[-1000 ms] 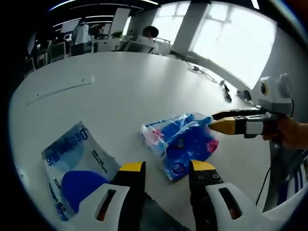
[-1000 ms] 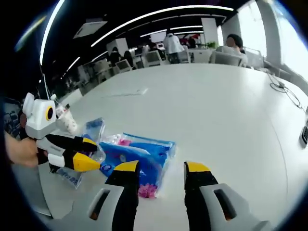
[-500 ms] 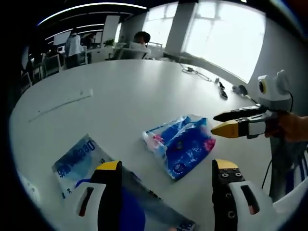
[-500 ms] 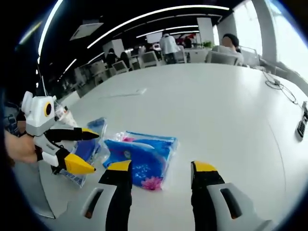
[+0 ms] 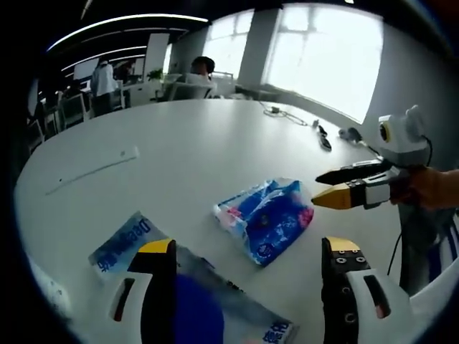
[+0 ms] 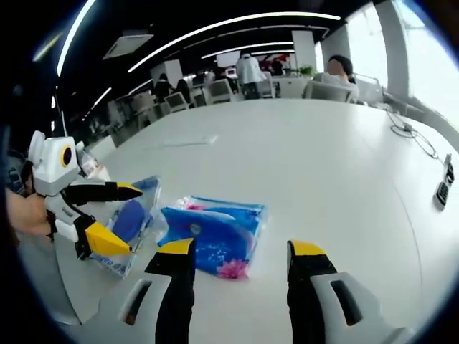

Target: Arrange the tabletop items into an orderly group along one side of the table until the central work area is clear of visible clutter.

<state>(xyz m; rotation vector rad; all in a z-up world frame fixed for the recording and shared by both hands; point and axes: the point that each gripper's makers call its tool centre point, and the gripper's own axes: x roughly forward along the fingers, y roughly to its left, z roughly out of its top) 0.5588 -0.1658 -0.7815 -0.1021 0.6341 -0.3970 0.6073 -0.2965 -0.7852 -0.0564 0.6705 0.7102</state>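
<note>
A blue flower-print tissue pack (image 5: 265,218) lies on the white table (image 5: 179,143). My right gripper (image 5: 320,189) hovers just right of it, jaws apart and holding nothing. A flat clear-and-blue packet (image 5: 168,294) lies nearer the table edge, below and between the wide-open fingers of my left gripper (image 5: 249,247). In the right gripper view the tissue pack (image 6: 211,233) sits just ahead of my open right gripper (image 6: 242,248). There, my left gripper (image 6: 129,220) comes in from the left, spread open over the packet (image 6: 145,193).
A thin white strip (image 5: 93,168) lies farther across the table. Cables (image 6: 409,136) and a small dark device (image 6: 441,193) rest near the window side. Behind the table, people sit at desks. The table edge runs close to both grippers.
My left gripper's jaws have spread much wider and it has pulled back over the packet. The right gripper's jaws opened slightly. The tissue pack and packet stay put.
</note>
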